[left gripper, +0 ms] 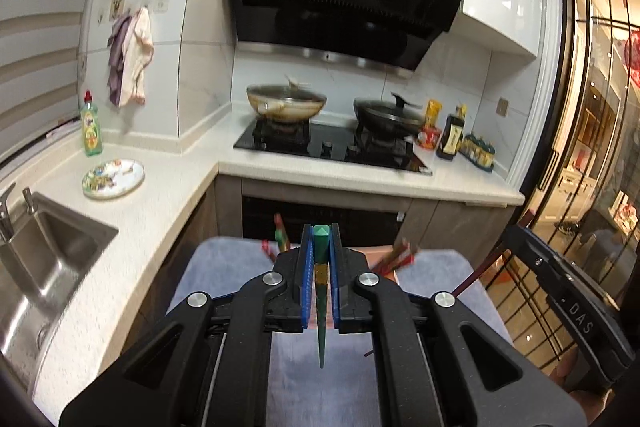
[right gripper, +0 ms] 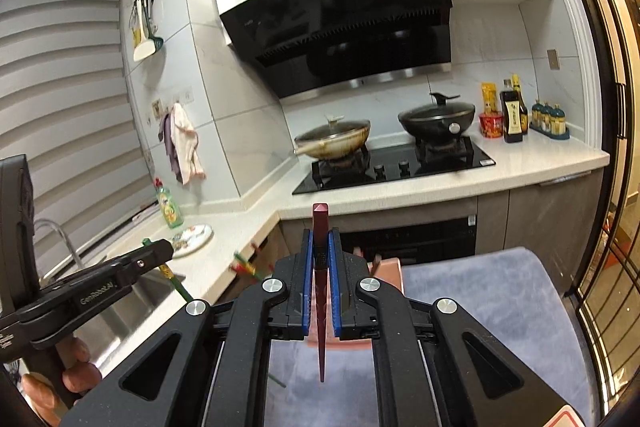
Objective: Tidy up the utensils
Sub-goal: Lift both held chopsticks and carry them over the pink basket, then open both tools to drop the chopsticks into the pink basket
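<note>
My left gripper is shut on a green chopstick that runs along its fingers, tip toward the camera, above a blue-grey towel. My right gripper is shut on a dark red chopstick held the same way. Behind each gripper a pink holder stands on the towel with several chopsticks sticking out. The left gripper also shows at the left of the right wrist view, and the right gripper shows at the right of the left wrist view.
A white counter wraps the corner, with a steel sink, a patterned plate and a green soap bottle at left. Two lidded woks sit on the black hob. Sauce bottles stand at right, by a glass door.
</note>
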`<state>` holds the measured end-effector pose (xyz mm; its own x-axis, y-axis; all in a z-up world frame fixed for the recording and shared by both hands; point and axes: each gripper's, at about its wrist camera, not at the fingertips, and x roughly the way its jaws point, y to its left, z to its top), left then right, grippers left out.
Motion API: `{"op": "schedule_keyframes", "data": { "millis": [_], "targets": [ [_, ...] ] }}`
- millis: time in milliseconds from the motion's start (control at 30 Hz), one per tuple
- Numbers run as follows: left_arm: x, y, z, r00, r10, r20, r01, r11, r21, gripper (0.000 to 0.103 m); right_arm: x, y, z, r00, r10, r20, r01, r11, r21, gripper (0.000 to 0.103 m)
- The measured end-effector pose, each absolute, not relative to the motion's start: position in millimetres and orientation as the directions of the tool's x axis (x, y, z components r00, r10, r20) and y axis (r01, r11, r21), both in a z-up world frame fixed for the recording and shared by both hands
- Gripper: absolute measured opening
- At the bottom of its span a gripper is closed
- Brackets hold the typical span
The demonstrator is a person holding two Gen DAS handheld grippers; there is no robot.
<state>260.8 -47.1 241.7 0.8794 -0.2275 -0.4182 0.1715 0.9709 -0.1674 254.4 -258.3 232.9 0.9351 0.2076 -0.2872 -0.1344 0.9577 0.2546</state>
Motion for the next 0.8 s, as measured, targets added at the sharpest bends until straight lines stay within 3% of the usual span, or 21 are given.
{"op": "schedule_keyframes", "data": {
  "millis": [367,800],
  "targets": [
    [330,-61,284,0.932,-0.196,-0.305,0.159,0.977,-0.14,0.007,338,-261,260,0.955,0.18,-0.237,-0.111,0.954,0.278,0.007],
    [380,-70,224,0.897,-0.198,-0.396,0.157,0.978,-0.135,0.007,388,-256,202,0.92,0.166,-0.355,-0.078,0.966,0.248,0.007]
  ]
}}
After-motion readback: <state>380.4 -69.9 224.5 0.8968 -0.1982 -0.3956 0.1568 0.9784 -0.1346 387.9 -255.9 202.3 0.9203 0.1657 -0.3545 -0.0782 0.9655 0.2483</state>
